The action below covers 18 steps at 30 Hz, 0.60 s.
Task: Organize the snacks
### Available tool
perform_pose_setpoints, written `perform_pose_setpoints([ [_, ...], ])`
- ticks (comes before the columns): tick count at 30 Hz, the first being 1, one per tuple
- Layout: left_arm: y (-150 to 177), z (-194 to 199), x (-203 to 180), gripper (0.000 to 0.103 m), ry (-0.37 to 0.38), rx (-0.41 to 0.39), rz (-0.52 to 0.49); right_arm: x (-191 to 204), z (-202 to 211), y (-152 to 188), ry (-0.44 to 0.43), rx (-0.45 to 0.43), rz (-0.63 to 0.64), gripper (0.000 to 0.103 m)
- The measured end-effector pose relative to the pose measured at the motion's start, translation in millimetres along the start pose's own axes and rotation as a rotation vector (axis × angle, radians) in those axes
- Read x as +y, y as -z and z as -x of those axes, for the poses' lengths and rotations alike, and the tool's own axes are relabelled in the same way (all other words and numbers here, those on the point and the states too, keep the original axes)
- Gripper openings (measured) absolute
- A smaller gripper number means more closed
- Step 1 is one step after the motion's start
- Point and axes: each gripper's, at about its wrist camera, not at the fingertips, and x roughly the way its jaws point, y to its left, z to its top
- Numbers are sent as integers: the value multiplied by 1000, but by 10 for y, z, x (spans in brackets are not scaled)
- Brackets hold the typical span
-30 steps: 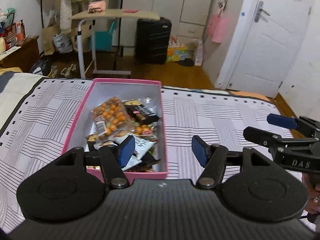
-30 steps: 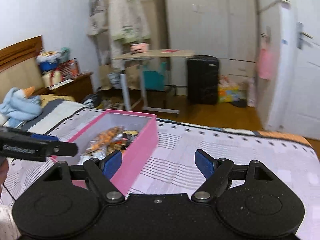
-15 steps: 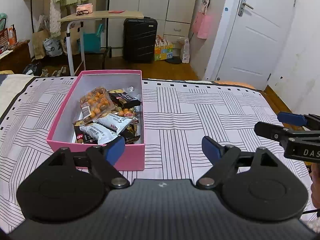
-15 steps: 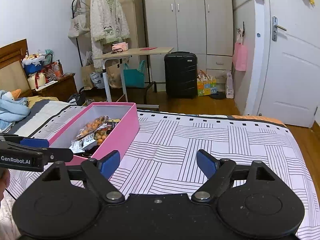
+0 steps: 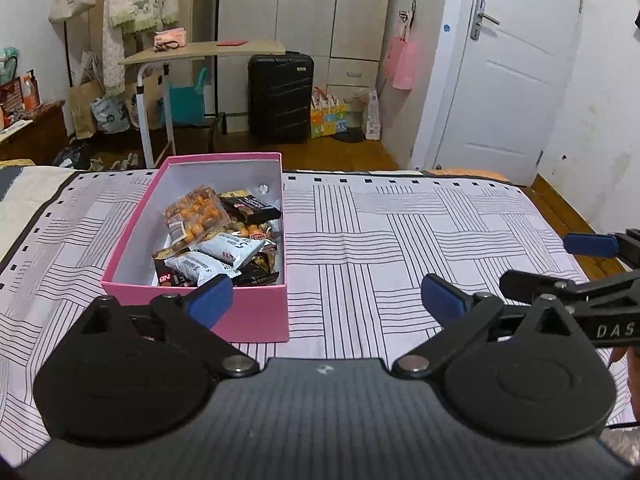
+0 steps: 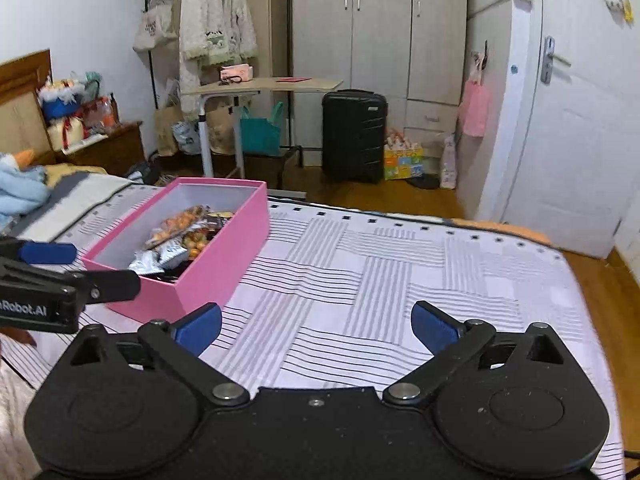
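A pink box (image 5: 256,320) sits on the left part of the bed (image 5: 400,240), full of snack packs (image 5: 216,236). The left hand-held gripper (image 5: 326,300) has just been opening and is wide, with nothing in it. The right hand-held gripper (image 6: 316,326) has just been opening too, wide and empty, over the striped sheet.

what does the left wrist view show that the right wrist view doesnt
Only the left wrist view: the box's floor, with the white packets and the black wrapper by the orange snack bag.

Only the right wrist view: the box's long pink outer wall, the headboard and a blue blanket.

Both: the pink box, striped bedspread, suitcase, door, and both grippers' jaws just opened wide with nothing between them.
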Motion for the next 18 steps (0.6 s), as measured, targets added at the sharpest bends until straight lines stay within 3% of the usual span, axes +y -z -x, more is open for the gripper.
perform_pose_setpoints([
  [7, 28, 63, -73, 103, -27, -19, -47, -77, 52, 28, 49, -12, -45, 103],
  [18, 142, 35, -74, 103, -51, -7, -37, -138, 23, 172, 78, -17, -77, 103],
])
